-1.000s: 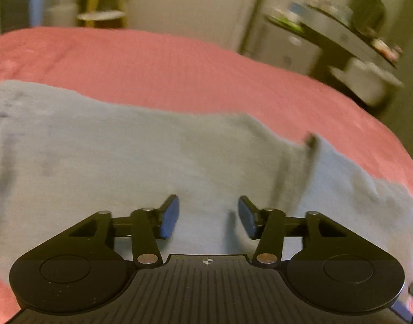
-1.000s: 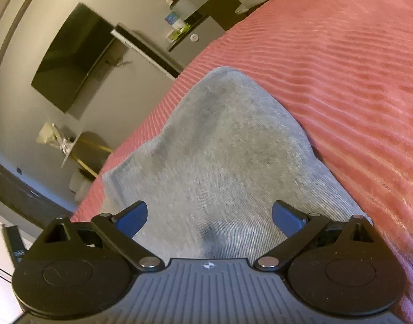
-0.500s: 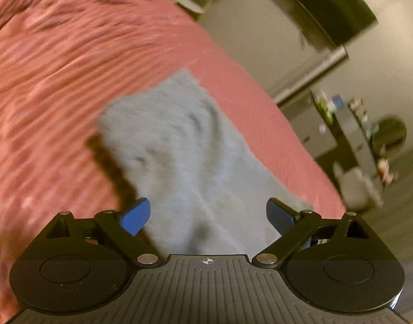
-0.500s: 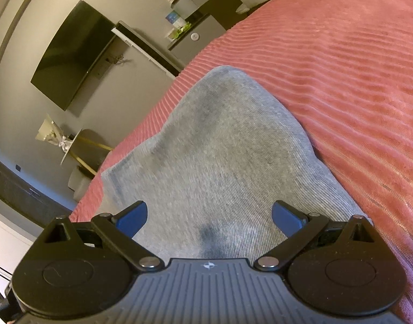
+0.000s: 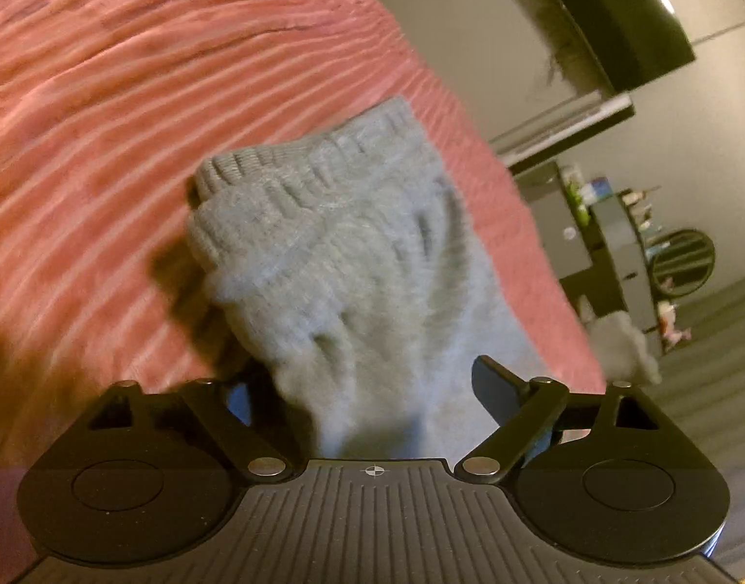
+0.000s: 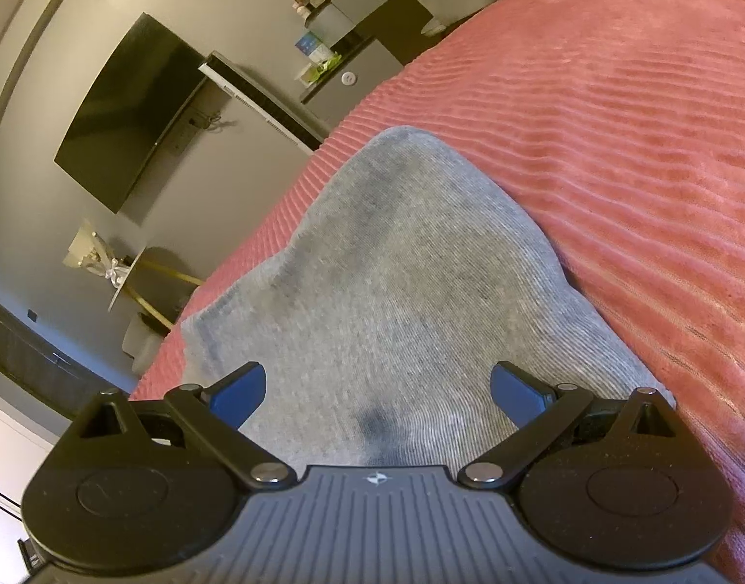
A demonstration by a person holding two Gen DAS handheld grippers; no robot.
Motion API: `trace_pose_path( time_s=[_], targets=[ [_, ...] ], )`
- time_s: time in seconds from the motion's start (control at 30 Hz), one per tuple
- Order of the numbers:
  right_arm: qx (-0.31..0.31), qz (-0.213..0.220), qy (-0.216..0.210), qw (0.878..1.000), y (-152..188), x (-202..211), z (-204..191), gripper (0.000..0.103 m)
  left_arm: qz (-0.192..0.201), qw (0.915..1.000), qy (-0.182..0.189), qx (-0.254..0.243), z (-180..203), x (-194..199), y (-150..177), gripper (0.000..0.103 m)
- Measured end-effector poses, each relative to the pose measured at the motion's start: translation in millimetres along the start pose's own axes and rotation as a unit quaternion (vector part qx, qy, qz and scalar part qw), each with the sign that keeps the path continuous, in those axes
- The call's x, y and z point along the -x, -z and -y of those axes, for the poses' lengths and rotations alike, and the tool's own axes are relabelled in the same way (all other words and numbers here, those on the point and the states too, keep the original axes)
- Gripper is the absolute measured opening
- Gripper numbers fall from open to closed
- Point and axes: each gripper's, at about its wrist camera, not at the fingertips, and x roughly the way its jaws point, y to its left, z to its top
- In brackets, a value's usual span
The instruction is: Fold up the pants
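Note:
Grey knit pants (image 5: 353,263) lie on a pink ribbed bedspread (image 5: 129,97). In the left wrist view their ribbed waistband (image 5: 284,170) is at the far end, doubled in two layers. My left gripper (image 5: 367,394) is open, its jaws spread wide over the bunched cloth close to the camera. In the right wrist view the pants (image 6: 401,282) lie flat, tapering away. My right gripper (image 6: 377,394) is open above the cloth, holding nothing.
The bedspread (image 6: 615,146) stretches right of the pants. The bed's edge runs along the pants' far side in both views. Beyond it are a wall TV (image 6: 129,117), a dark cabinet with small items (image 5: 615,224) and a small side table (image 6: 124,272).
The left gripper has opened wide and swung round to look along the pants toward the waistband, coming closer to it. The right gripper has hardly moved.

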Motion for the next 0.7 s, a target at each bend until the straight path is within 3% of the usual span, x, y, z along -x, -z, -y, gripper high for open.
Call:
trace_pose_path(
  time_s=[0.07,0.13,0.2,0.33,0.5,0.6,0.7],
  targets=[
    [0.002,0.002,0.002,1.0,0.9,-0.4,-1.1,0.099,0.011,0.9996,0.024,0.006,-4.4,-0.6,-2.7,0.089],
    [0.005,0.003,0.004,1.0,1.6,-0.8,-2.2,0.099,0.028,0.9975,0.065,-0.002,-6.4,4.3,-2.1,0.069],
    [0.007,0.003,0.005,1.0,1.4,-1.4,-3.2,0.099,0.046,0.994,0.092,-0.035,-4.9,8.7,0.3,0.057],
    [0.007,0.004,0.007,1.0,2.3,-2.2,-4.3,0.099,0.024,0.9967,0.052,-0.057,-7.2,-8.2,0.5,0.054],
    [0.012,0.004,0.01,1.0,3.6,-2.8,-5.9,0.099,0.024,0.9956,0.05,-0.075,2.8,-19.7,-1.7,0.053],
    [0.012,0.004,0.013,1.0,3.1,-3.9,-7.1,0.099,0.016,0.9969,0.029,-0.071,3.2,-27.0,-4.8,0.029],
    [0.014,0.003,0.016,1.0,2.4,-4.9,-8.2,0.099,0.014,0.9976,0.035,-0.059,-1.7,-24.7,-5.8,0.021]
  ],
)
